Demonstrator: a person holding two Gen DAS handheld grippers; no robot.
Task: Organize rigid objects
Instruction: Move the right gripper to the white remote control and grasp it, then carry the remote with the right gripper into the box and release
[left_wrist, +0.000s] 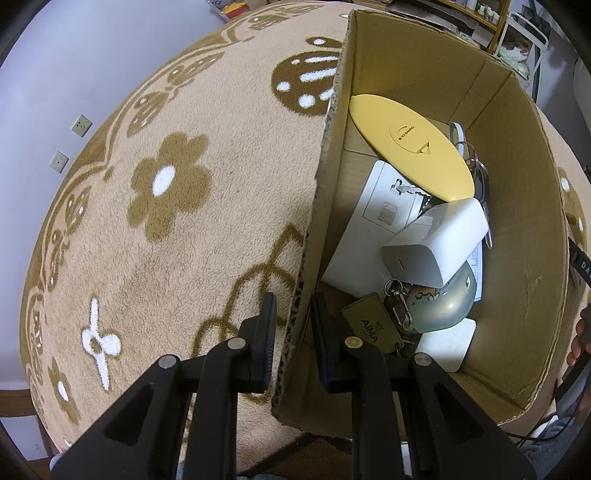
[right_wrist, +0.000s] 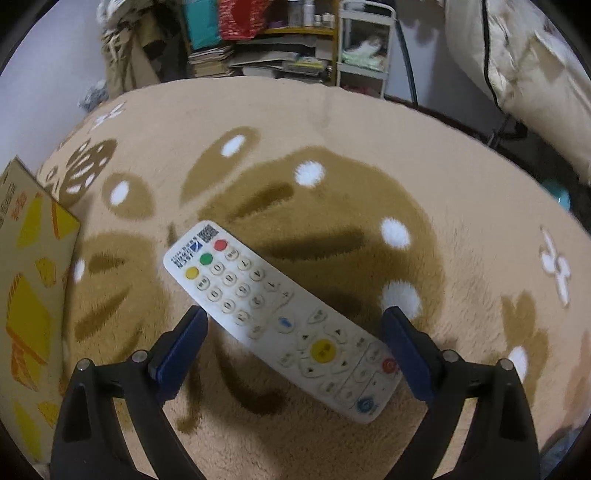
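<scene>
The left gripper (left_wrist: 293, 332) is clamped on the near end of the left wall of the box (left_wrist: 517, 206), one finger outside over the rug (left_wrist: 177, 221), the other inside. The box stands open on the rug. On its floor, nearest the gripper, lies a tan key tag (left_wrist: 365, 325) with keys attached; just beside it, toward the right wall, are a grey-green rounded object (left_wrist: 447, 299) and a white flat piece (left_wrist: 447, 343). A white block (left_wrist: 436, 243) rests on top of the rounded object and partly over a white flat case (left_wrist: 369, 229) beneath it. Farther in, a yellow oval lid (left_wrist: 410, 144) leans across the far part of the box, over the case's far end, with more keys (left_wrist: 476, 173) beside it near the far right corner. A hand is partly visible at the right frame edge, outside the box. The right gripper (right_wrist: 293, 339) is spread wide, pointing steeply down at the rug, its fingers on either side of a white remote (right_wrist: 280, 314); the pads do not touch it. The remote lies flat on the rug, diagonal, its power end near the right finger and its far end angled away to the left. The box's printed outer wall (right_wrist: 33, 288) stands at the rug's left edge, well apart from the remote. Beyond the rug's far edge are shelves (right_wrist: 295, 48).
</scene>
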